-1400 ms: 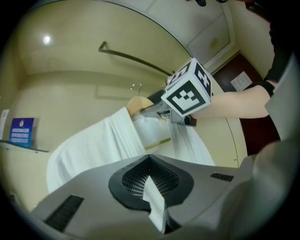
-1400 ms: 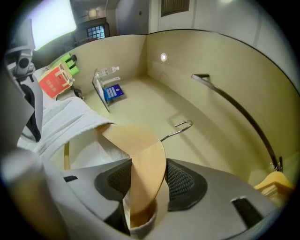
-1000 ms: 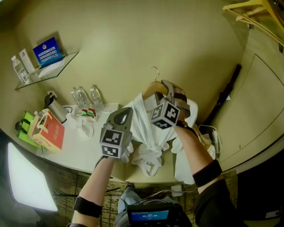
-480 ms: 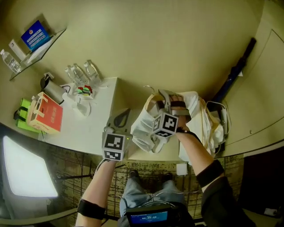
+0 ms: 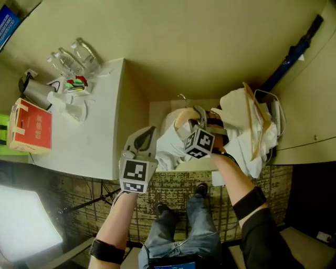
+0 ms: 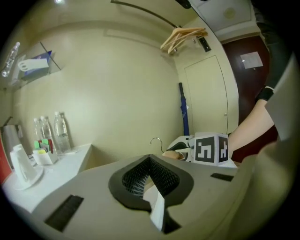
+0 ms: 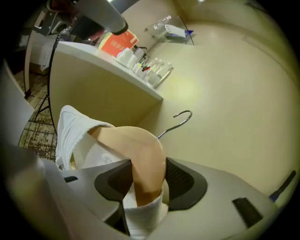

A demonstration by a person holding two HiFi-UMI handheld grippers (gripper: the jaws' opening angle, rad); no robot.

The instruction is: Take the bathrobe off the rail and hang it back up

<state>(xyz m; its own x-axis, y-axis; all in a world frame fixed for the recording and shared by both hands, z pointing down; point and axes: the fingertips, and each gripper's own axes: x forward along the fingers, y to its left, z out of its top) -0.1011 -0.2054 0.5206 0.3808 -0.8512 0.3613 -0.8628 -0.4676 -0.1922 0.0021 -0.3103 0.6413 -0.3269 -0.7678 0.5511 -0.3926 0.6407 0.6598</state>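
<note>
both grippers have sunk with the robe since a second ago, and it now sits low by the counter's end. right gripper [image 7: 147, 183] has its fingers clamped on the pale wooden hanger [image 7: 140, 145], cloth caught with it. left gripper [image 6: 151, 183] has its fingers pinched shut on a fold of the white terry bathrobe [image 5: 169, 146]. so the robe is off; rehanging on the dark rail [image 6: 145, 13], well above, remains. white counter [image 5: 100, 131] stands left, and another white robe pile [image 5: 236, 110] crowds the right.
</note>
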